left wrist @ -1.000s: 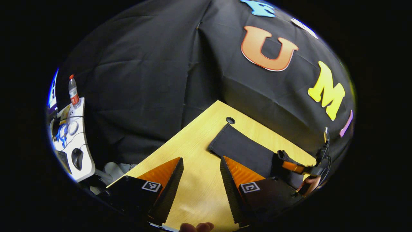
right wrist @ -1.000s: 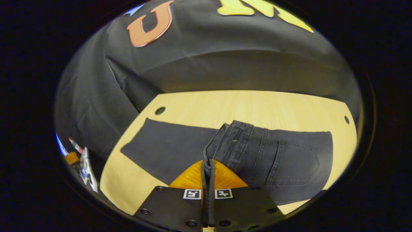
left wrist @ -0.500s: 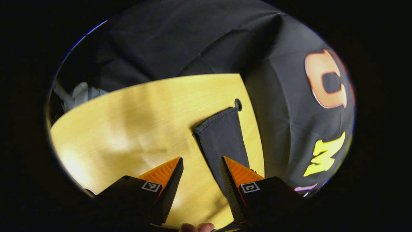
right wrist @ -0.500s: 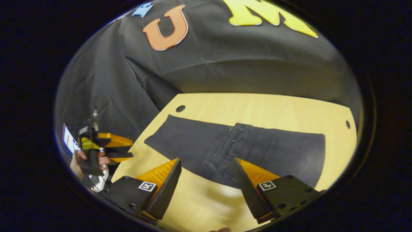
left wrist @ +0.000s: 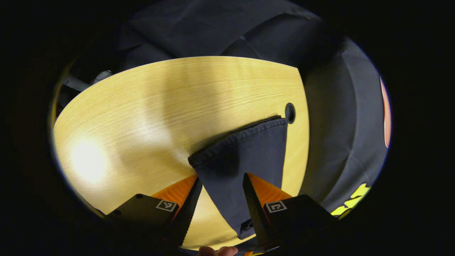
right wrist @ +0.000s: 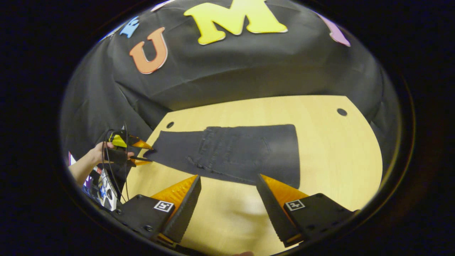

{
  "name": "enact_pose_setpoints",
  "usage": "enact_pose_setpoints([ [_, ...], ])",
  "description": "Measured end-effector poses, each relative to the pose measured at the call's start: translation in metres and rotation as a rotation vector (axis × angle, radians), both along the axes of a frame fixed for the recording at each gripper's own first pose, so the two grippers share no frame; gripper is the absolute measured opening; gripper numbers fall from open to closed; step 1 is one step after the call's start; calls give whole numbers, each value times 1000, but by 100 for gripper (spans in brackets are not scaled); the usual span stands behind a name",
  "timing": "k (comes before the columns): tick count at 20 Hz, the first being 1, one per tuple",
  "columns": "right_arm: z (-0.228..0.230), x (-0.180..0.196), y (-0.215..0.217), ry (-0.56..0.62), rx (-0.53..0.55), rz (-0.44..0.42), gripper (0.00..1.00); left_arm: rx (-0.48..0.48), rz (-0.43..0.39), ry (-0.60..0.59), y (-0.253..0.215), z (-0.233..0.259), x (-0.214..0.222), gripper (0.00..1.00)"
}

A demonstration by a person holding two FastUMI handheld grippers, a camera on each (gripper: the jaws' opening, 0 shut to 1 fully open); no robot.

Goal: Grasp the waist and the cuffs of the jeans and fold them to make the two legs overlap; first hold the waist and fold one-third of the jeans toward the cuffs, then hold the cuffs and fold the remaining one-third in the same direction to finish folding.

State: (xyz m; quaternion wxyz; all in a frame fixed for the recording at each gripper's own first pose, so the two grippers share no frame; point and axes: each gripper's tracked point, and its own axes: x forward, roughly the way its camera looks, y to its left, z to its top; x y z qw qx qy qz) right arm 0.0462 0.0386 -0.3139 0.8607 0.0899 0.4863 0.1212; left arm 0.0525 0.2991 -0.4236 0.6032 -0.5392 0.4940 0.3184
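On the wooden table (right wrist: pixel 330 149) the jeans (right wrist: pixel 234 153) lie flat, waist third already folded over. The left gripper (left wrist: pixel 220 185), wide, straddles the cuffs (left wrist: pixel 241 142); the right gripper (right wrist: pixel 229 185) hovers wide. Next it must close on the cuffs.

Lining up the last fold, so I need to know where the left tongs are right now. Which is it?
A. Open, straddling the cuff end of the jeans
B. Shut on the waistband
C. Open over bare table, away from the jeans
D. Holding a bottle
A: in the left gripper view the left tongs stand open with the cuff end of the jeans lying between the fingers on the table.
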Motion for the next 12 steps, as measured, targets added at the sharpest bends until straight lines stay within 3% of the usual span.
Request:
enact_pose_setpoints([
  [3,-2,-17,-29,22,-5,-57,97,38,9,37,3,-4,0,75],
  [4,-3,-24,-36,32,-2,-71,98,29,12,61,2,-6,-4,87],
  [5,-6,-29,-40,45,2,-84,97,37,38,65,8,-6,-4,86],
  [7,-12,-38,-52,62,8,-108,97,45,118,103,8,-10,-20,62],
  [9,-15,-44,-62,72,18,-135,100,32,188,27,14,-10,-13,29],
  [10,-15,-46,-66,76,24,-149,94,25,205,-11,13,-9,-10,19],
  [11,-14,-46,-70,78,29,-156,97,22,223,-33,16,-6,-9,13],
  [12,-12,-45,-75,74,27,-162,94,19,234,-46,17,-4,-7,7],
])
